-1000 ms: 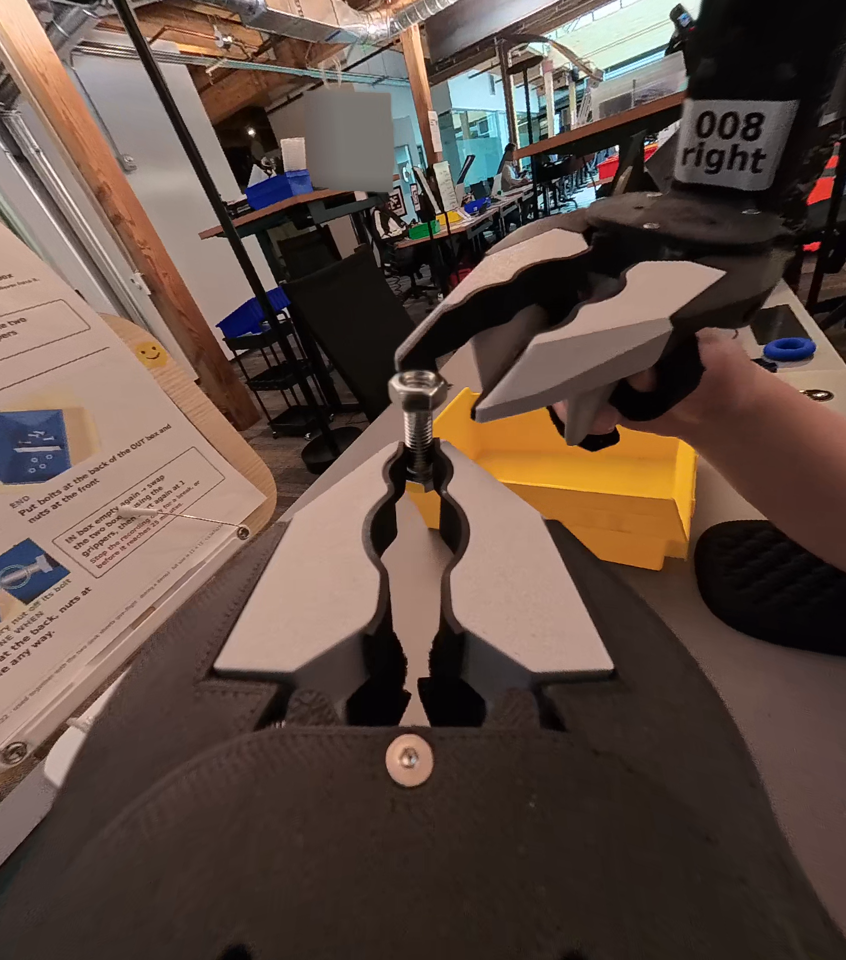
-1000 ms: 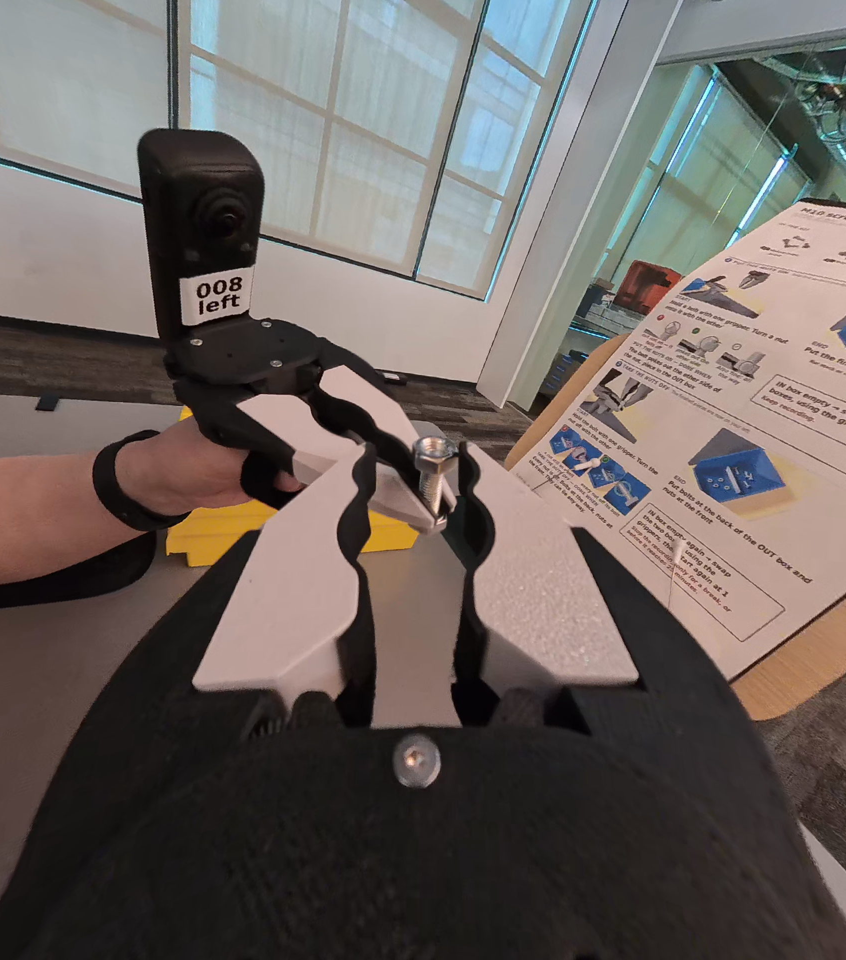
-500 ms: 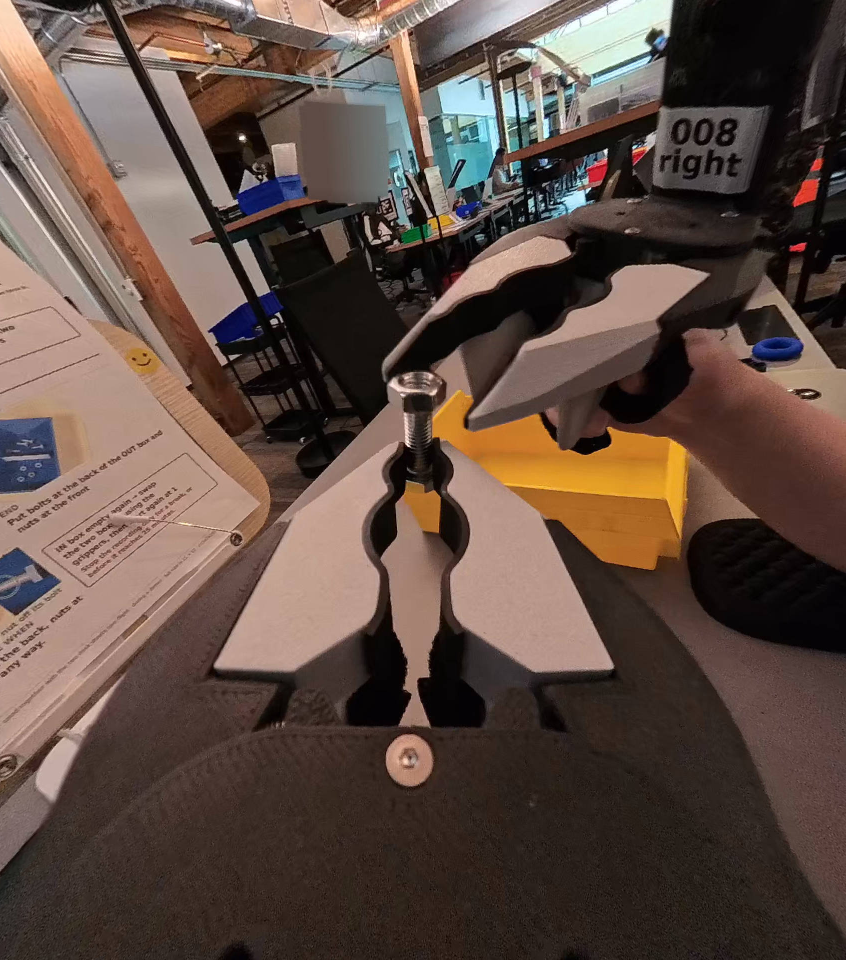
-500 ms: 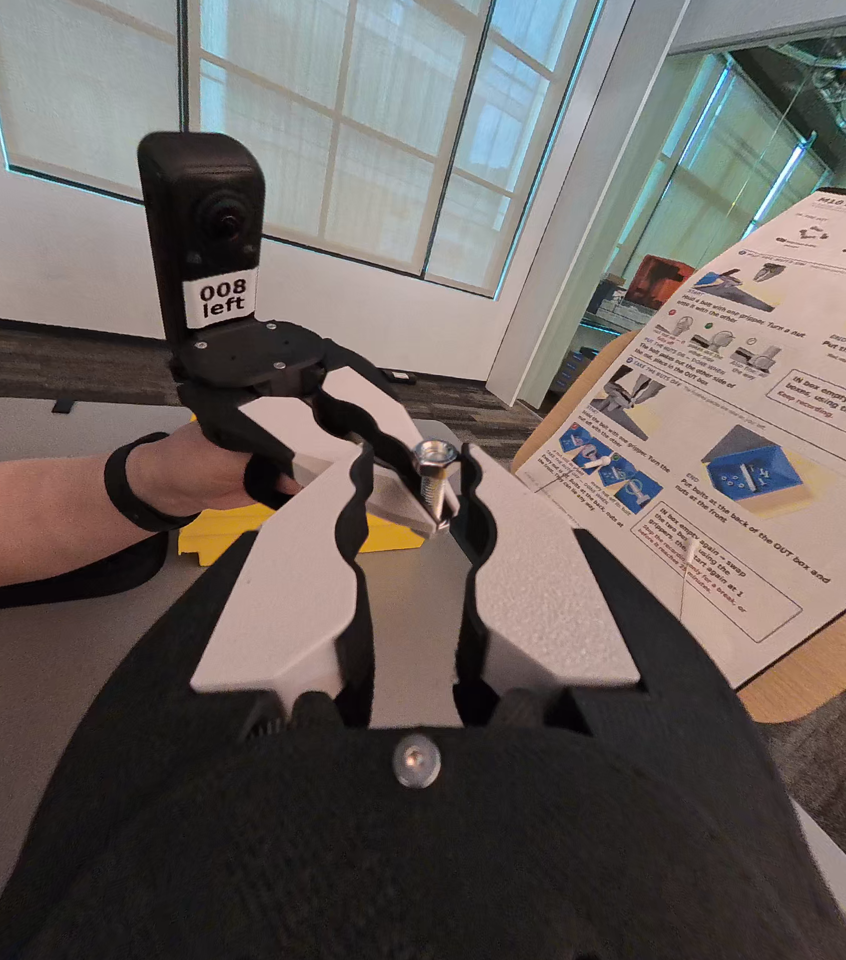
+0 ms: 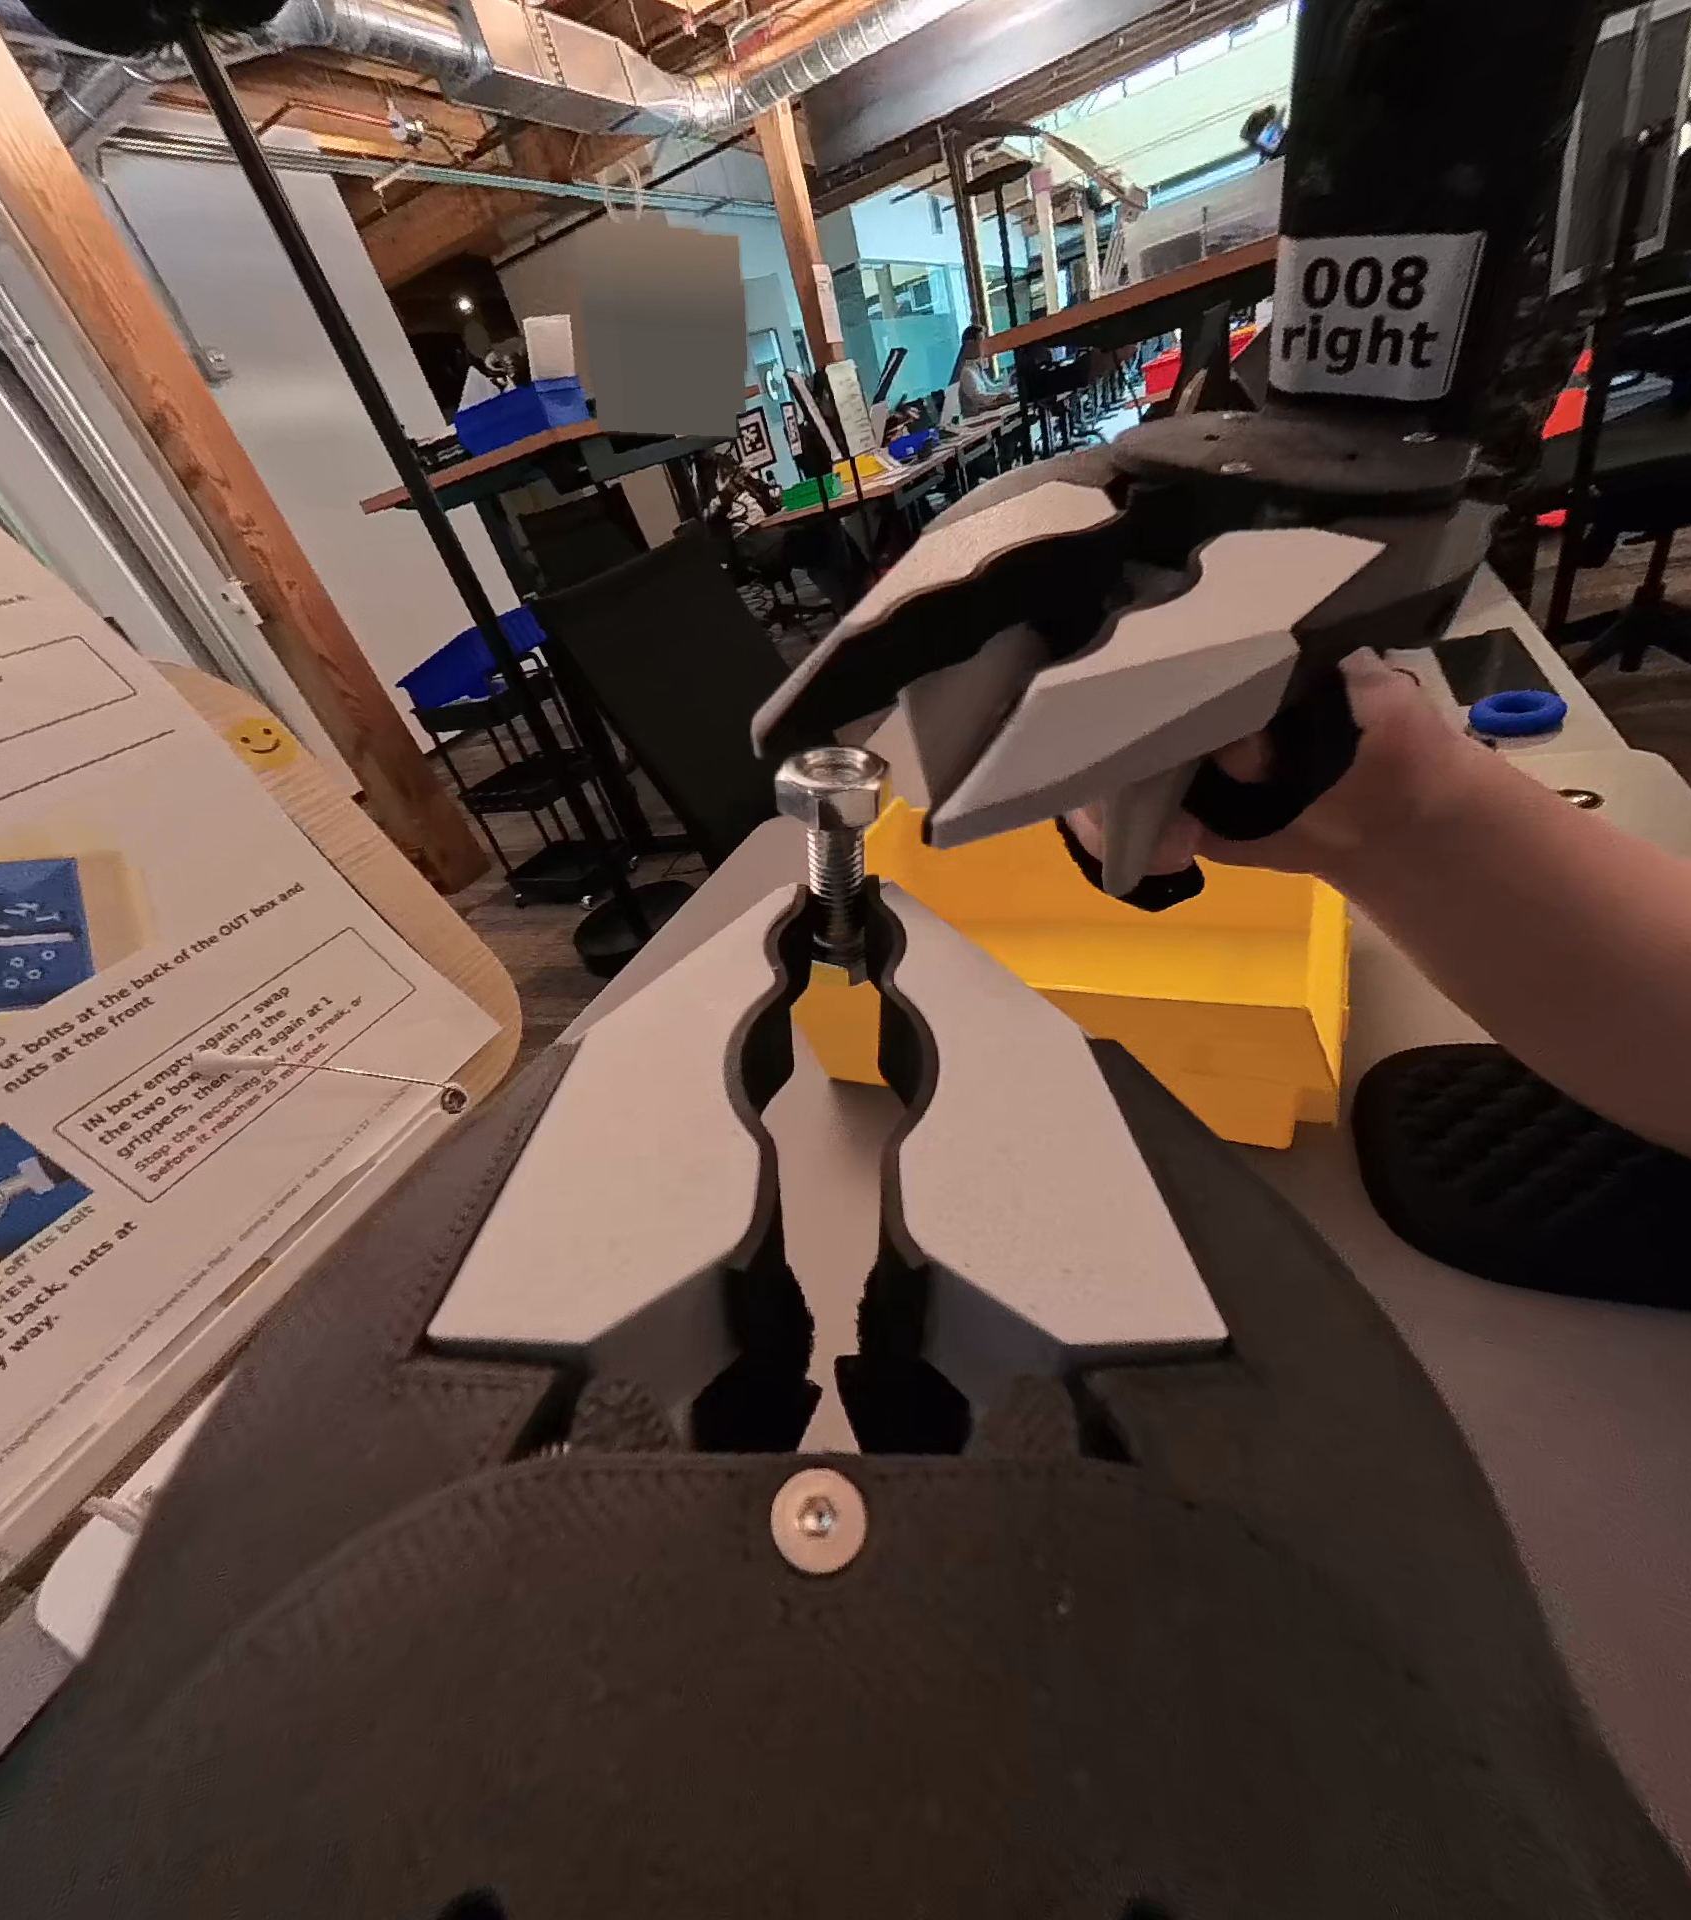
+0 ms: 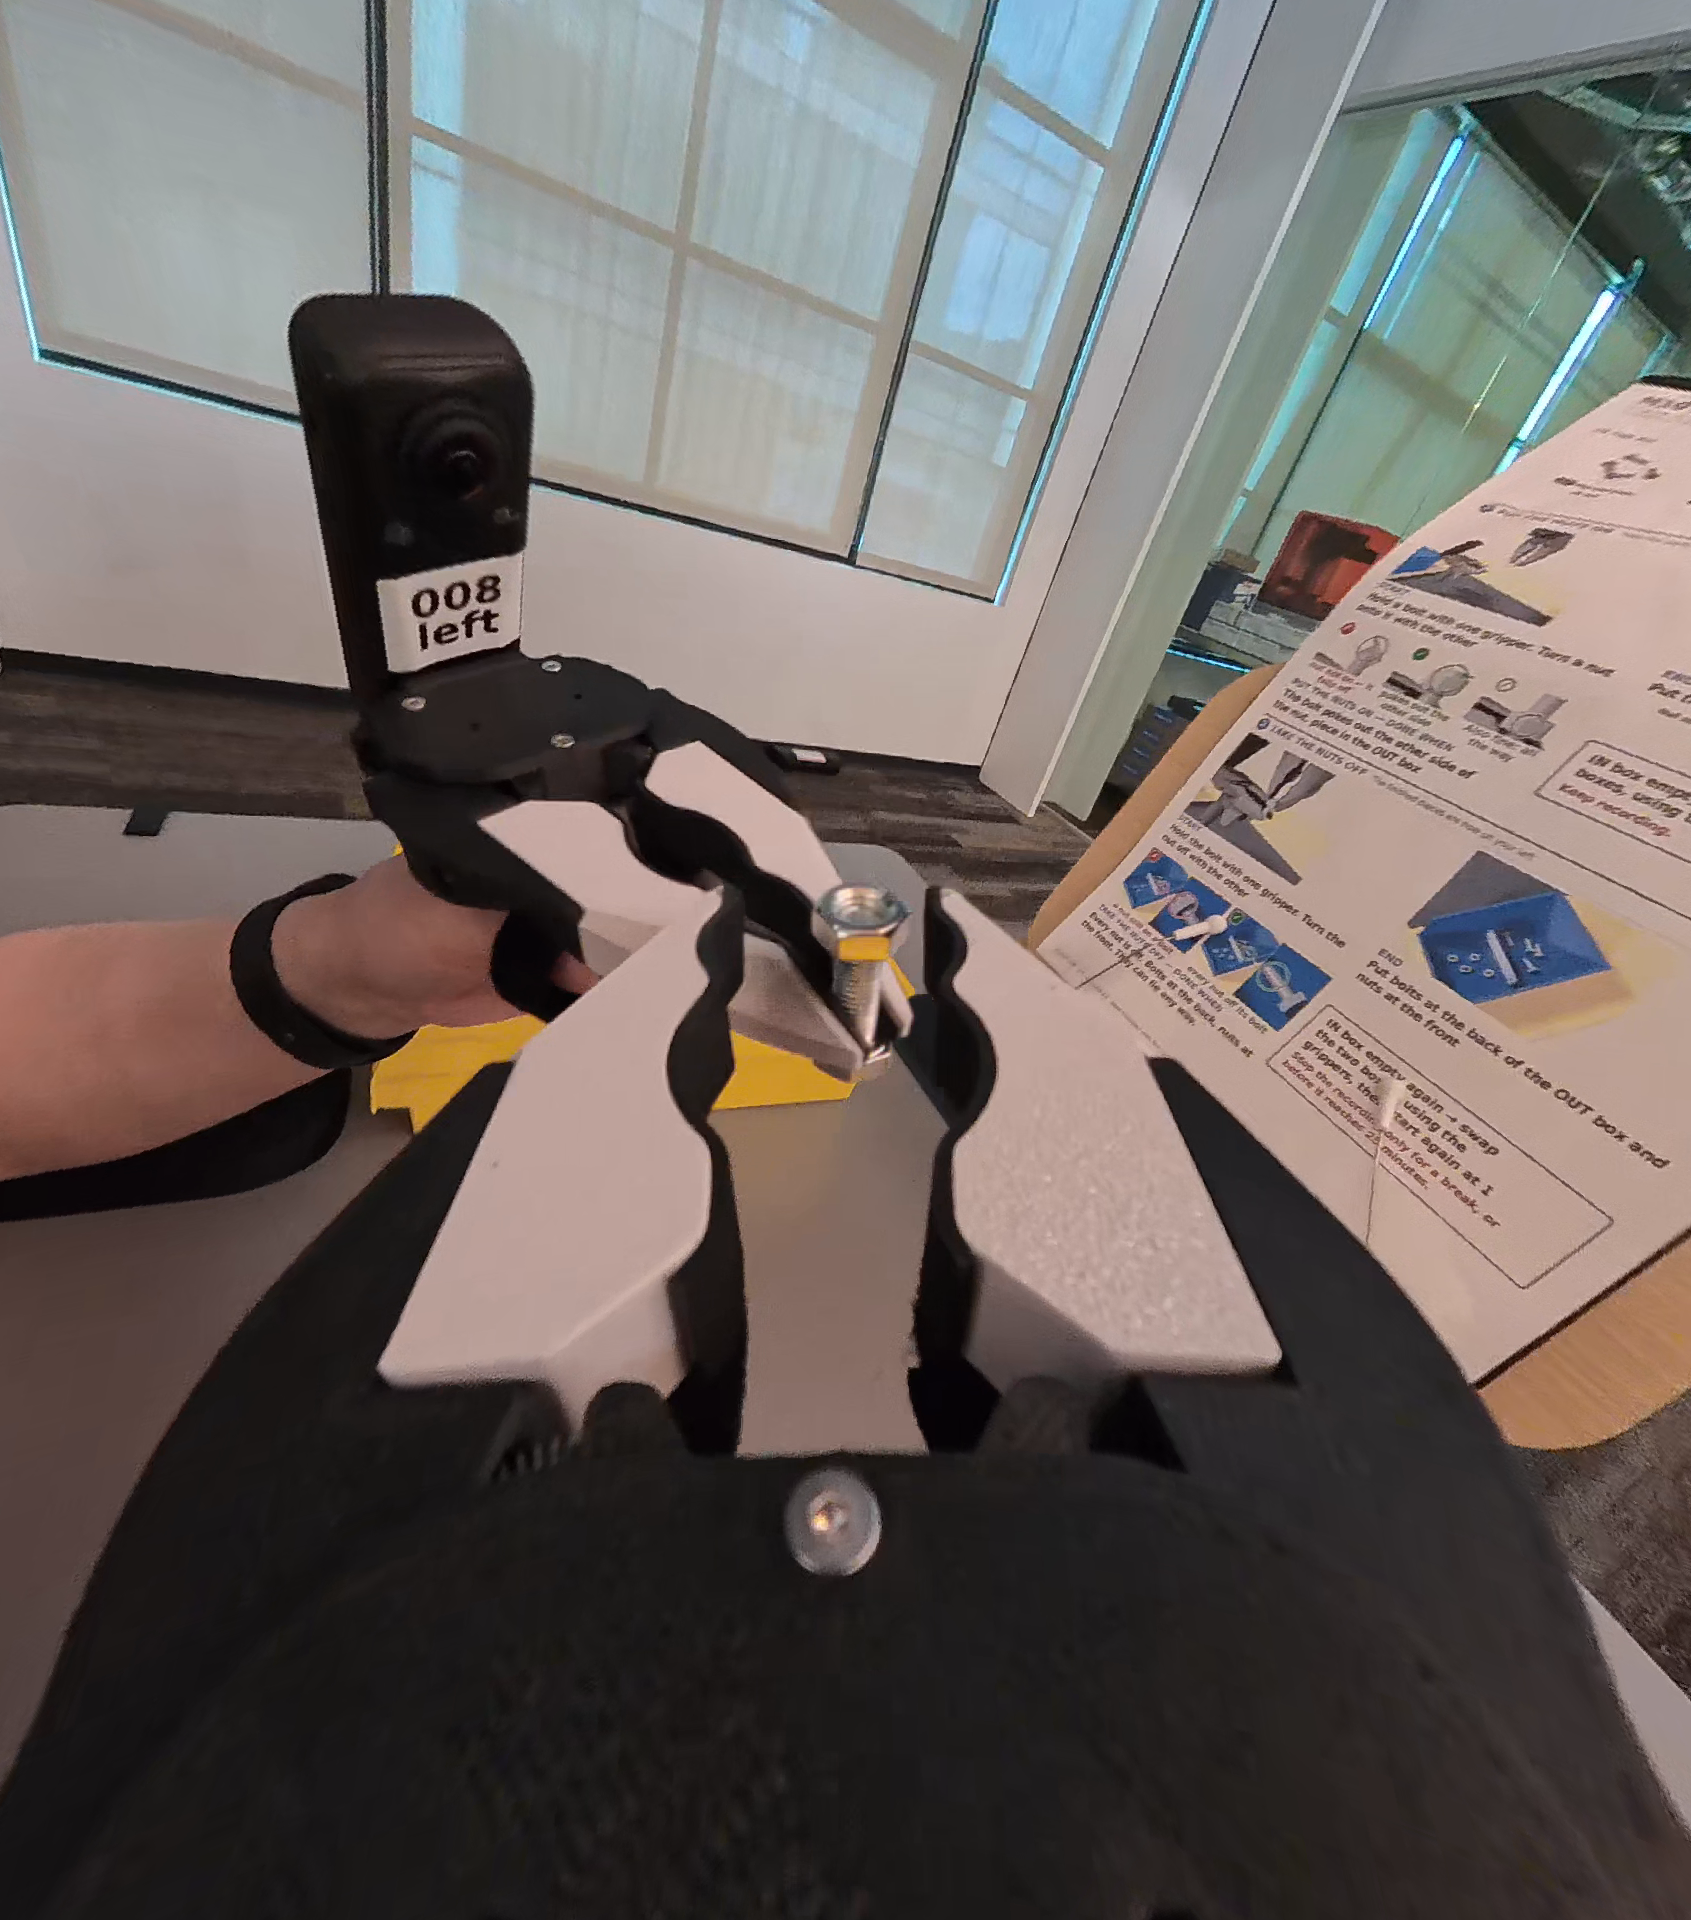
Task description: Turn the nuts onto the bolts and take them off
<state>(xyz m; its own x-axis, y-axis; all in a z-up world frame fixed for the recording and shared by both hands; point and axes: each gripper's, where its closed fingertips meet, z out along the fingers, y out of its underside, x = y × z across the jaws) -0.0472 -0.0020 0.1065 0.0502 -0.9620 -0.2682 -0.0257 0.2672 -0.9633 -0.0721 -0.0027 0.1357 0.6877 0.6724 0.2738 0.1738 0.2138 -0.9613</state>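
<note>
My left gripper point(image 5: 836, 920) is shut on the lower end of a silver bolt point(image 5: 833, 868) and holds it upright above the table. A hex nut point(image 5: 833, 792) sits at the bolt's top. My right gripper point(image 6: 828, 906) is open, with its two fingers either side of the nut point(image 6: 862, 920) and not touching it. In the left wrist view the right gripper point(image 5: 846, 784) reaches in from the upper right, level with the nut. In the right wrist view the left gripper point(image 6: 872, 1044) comes in from the left, holding the bolt point(image 6: 860, 997).
A yellow bin point(image 5: 1184, 966) stands on the grey table point(image 5: 1547, 1507) just behind the bolt; it also shows in the right wrist view point(image 6: 467, 1060). A slanted instruction board point(image 5: 93, 987) point(image 6: 1443, 935) stands beside the grippers. A black pad point(image 5: 1547, 1174) lies under the right forearm. A blue ring point(image 5: 1511, 712) lies far back. My left and right fingertips are right by each other.
Almost nothing has changed. Both grippers have drifted slightly; the left stays shut on the bolt and the right stays open around the nut.
</note>
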